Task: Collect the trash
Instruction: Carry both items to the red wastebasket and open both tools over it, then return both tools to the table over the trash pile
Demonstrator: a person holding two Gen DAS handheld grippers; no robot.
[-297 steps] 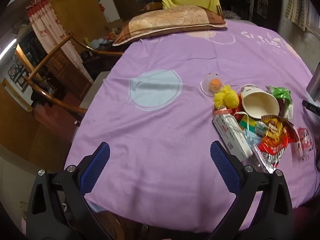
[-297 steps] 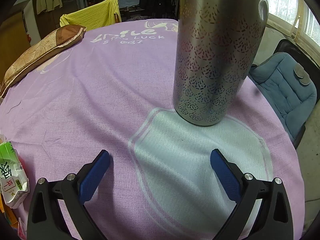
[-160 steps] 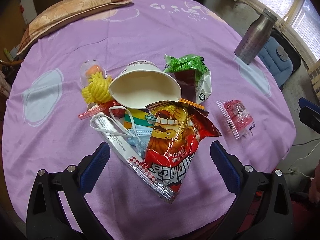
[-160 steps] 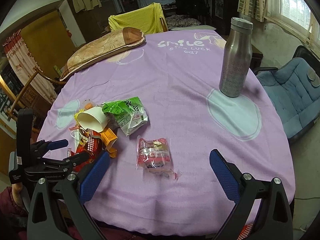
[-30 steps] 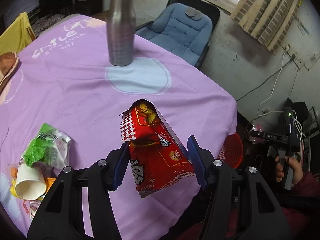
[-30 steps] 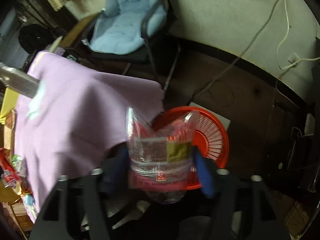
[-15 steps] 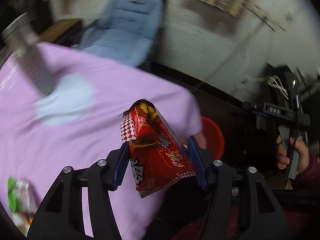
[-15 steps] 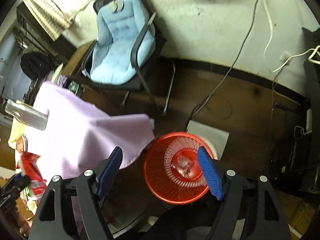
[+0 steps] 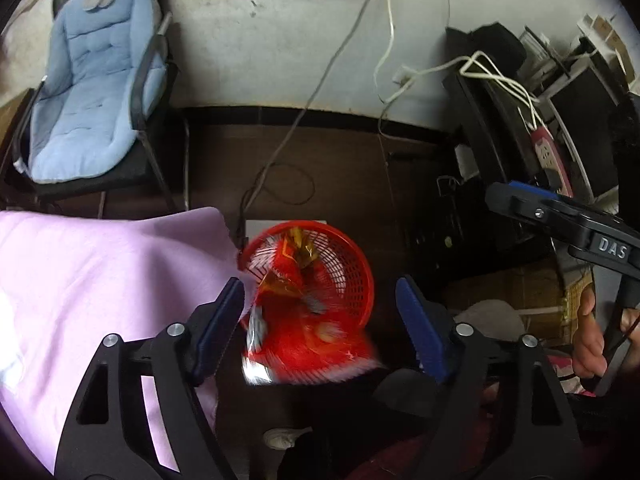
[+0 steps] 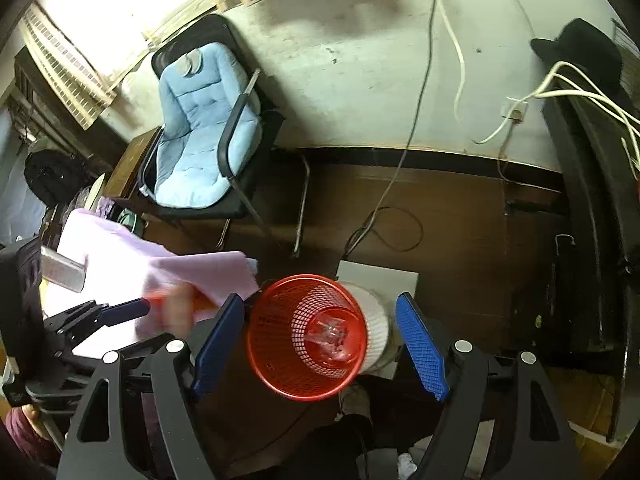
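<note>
Left wrist view: left claw (image 9: 320,320) points steeply down, jaws wide apart, having just been opening; the red snack bag (image 9: 304,336) sits blurred in the gap between the blue pads (image 9: 218,326), touching neither as far as can be told, its upper end over the mouth of the red mesh basket (image 9: 352,264). Basket stands on the dark floor at frame centre, just beside the hanging edge of the purple cloth (image 9: 100,280) that covers the bench at lower left. Blue padded chair (image 9: 92,80) at upper left, cables along the wall. Right claw (image 9: 516,196) enters from the right edge, a hand (image 9: 592,340) below it on the handle. Right wrist view: right claw (image 10: 320,340) open wide with nothing between its pads, basket (image 10: 280,360) straight below at lower centre. A clear wrapper (image 10: 330,336) lies on the basket bottom. Left claw (image 10: 132,308) shows at left, the red bag (image 10: 176,304) beside it a motion-blurred smear against the purple cloth (image 10: 120,252). Steel bottle (image 10: 64,276) at far left on the bench.
</note>
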